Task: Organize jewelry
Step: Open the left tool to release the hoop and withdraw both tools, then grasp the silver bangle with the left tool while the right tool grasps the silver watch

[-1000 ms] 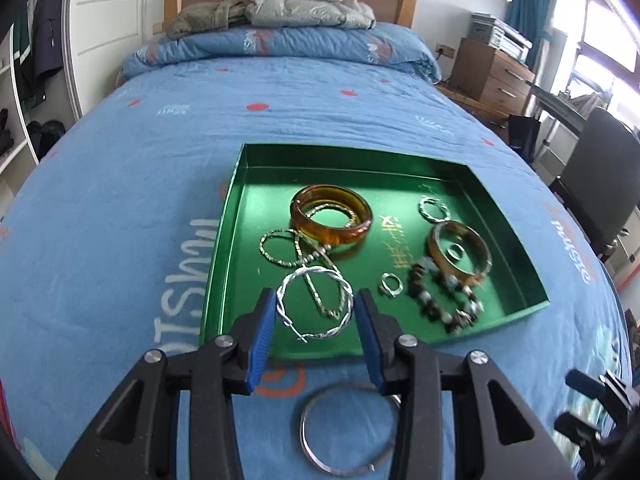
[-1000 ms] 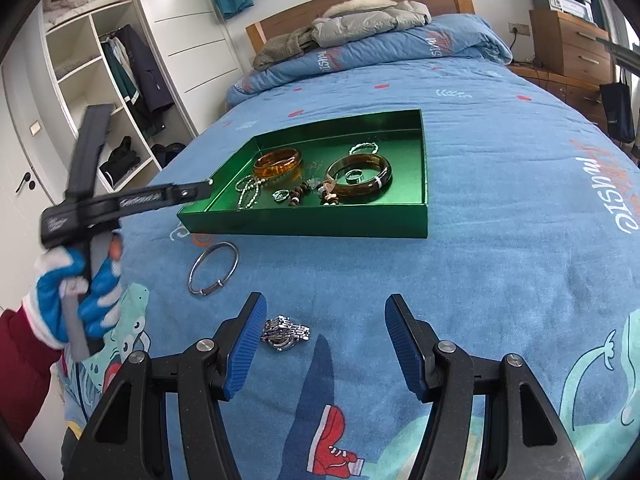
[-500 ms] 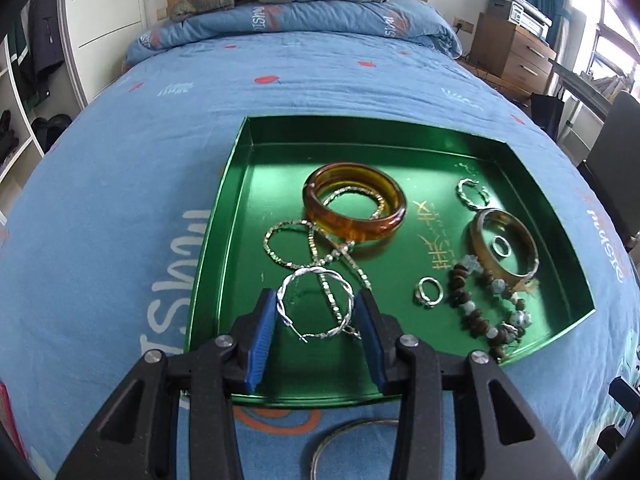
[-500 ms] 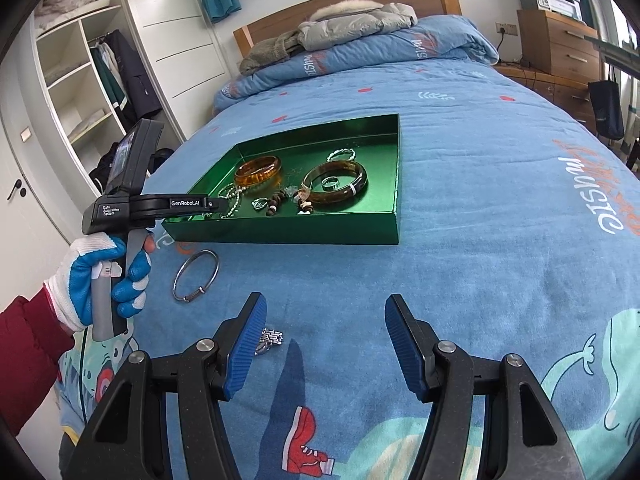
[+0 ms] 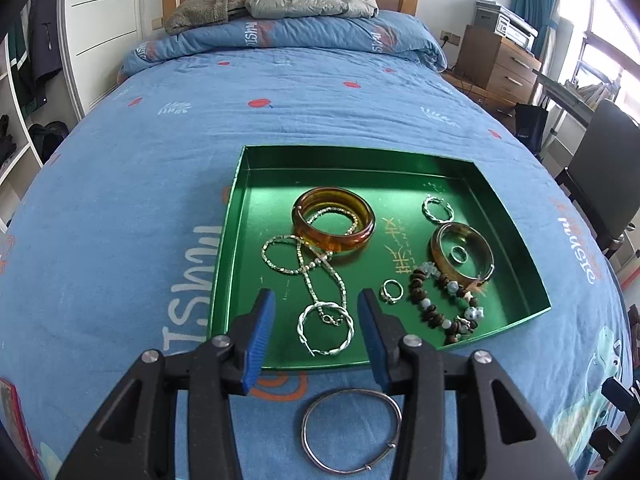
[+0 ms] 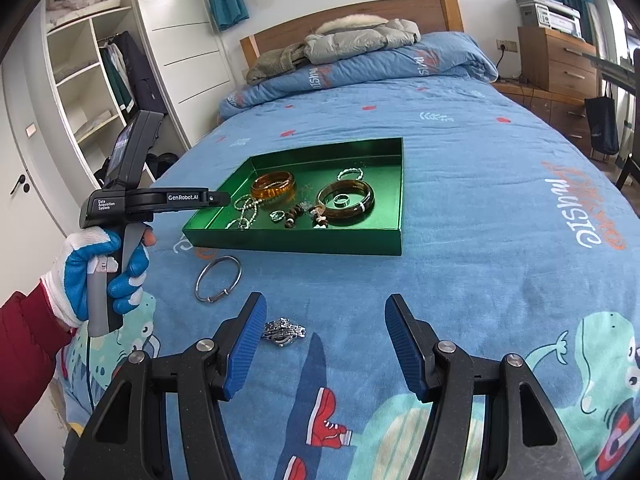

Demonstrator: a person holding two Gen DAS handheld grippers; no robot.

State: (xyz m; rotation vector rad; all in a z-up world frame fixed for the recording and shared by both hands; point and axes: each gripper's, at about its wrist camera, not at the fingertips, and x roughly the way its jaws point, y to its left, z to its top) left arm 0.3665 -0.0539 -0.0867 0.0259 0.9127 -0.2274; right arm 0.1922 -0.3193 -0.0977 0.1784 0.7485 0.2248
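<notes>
- The right hand-held gripper (image 6: 322, 344) hangs over the blue bedspread (image 6: 480, 240), its blue-padded jaws apart with nothing between them.
- A silver watch band (image 6: 284, 332) lies crumpled on the bedspread just beside the left pad.
- A plain silver bangle (image 6: 218, 278) lies on the bedspread, near the green tray (image 6: 296, 242).
- In the tray: an amber bangle (image 6: 274, 186), a dark brown bangle (image 6: 346, 200) with a small ring (image 6: 341, 199) inside it, a silver chain, a beaded bracelet.
- The left hand-held gripper (image 6: 222, 199), held by a gloved hand (image 6: 96, 272) with a red sleeve, reaches over the tray's near-left corner.
</notes>
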